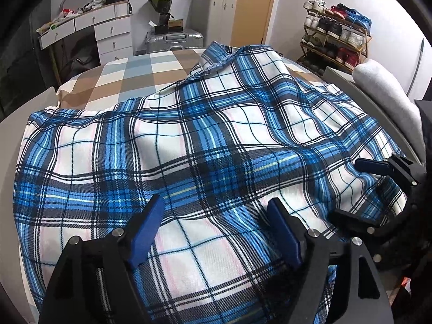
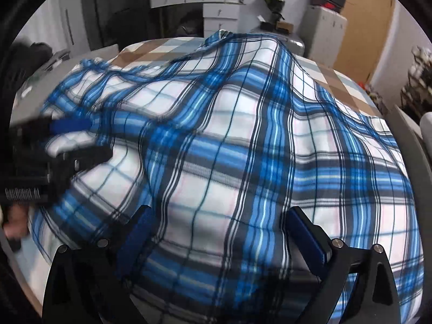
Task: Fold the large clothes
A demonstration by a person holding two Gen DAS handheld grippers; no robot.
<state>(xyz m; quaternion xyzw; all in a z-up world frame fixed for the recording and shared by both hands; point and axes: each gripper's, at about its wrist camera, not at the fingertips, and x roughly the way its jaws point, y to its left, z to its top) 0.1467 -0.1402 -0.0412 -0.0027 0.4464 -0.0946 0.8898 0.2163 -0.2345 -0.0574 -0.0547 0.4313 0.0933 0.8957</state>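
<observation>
Shoe rack (image 1: 336, 41) full of shoes. Plaid garment (image 1: 189, 140) spread on bed (image 1: 129, 70); left hand-held gripper (image 1: 216, 216) and right hand-held gripper (image 2: 218, 224) gape wide over it, gripping nothing.

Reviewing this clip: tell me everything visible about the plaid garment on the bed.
The plaid garment is a large blue, white and black checked piece of woven-looking cloth with thin pink lines and a stitched hem at its far edge. It lies spread, rumpled, over the checked bedcover. Both hand-held grippers, left and right, stand open over it, gripping nothing.
</observation>
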